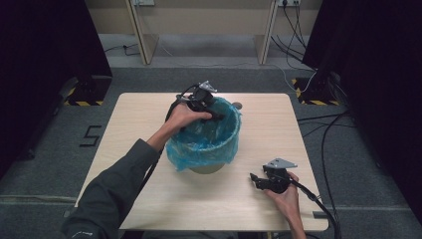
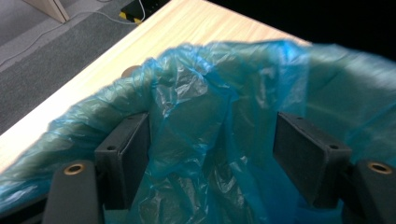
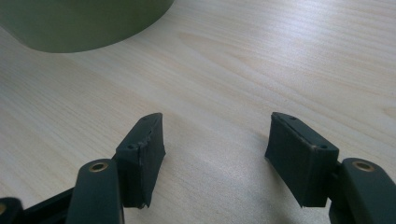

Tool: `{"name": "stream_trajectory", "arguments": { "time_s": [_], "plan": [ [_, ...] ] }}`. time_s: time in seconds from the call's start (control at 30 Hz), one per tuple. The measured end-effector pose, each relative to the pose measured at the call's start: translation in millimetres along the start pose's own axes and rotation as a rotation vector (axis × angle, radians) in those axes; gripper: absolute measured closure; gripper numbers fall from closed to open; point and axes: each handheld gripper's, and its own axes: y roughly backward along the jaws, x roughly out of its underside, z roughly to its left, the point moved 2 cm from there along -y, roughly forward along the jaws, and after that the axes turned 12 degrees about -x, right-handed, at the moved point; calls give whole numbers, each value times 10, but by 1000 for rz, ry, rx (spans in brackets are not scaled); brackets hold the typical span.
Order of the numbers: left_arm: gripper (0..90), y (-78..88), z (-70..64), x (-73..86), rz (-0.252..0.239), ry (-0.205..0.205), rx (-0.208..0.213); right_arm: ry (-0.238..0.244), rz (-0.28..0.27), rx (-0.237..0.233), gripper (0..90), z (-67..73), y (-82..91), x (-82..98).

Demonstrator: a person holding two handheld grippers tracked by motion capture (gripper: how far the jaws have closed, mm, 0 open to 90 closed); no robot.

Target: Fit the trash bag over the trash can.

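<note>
Right claw (image 1: 255, 180) apart on pale wooden table (image 1: 149, 114), left claw (image 1: 219, 115) apart over blue bin liner (image 1: 204, 149), grey carpet (image 1: 50, 164)

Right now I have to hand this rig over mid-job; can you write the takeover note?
Left claw: open, at the far rim of the small green bin, jaws astride a fold of the crinkled blue plastic bin liner, not clamped.
Right claw: open, holding nothing, low over the pale wooden table near the bin's base.
Done: liner sits in the bin, its edge folded over the rim on the near side.
Left: probably seating the liner at the far rim.
</note>
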Motion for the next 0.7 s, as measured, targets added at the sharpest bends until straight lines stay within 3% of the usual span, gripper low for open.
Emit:
{"name": "stream_trajectory", "arguments": {
  "time_s": [0.2, 0.4, 0.7],
  "plan": [
    [272, -23, -22, 24, -9, 6, 12, -3, -1, -3, 364, -5, 2, 0],
    [272, 133, -93, -72, -81, 11, 8, -6, -8, -6, 361, -15, 1, 0],
    [287, -26, -159, -63, -13, -9, 22, -15, -10, -12, 360, -21, 6, 2]
  ]
}}
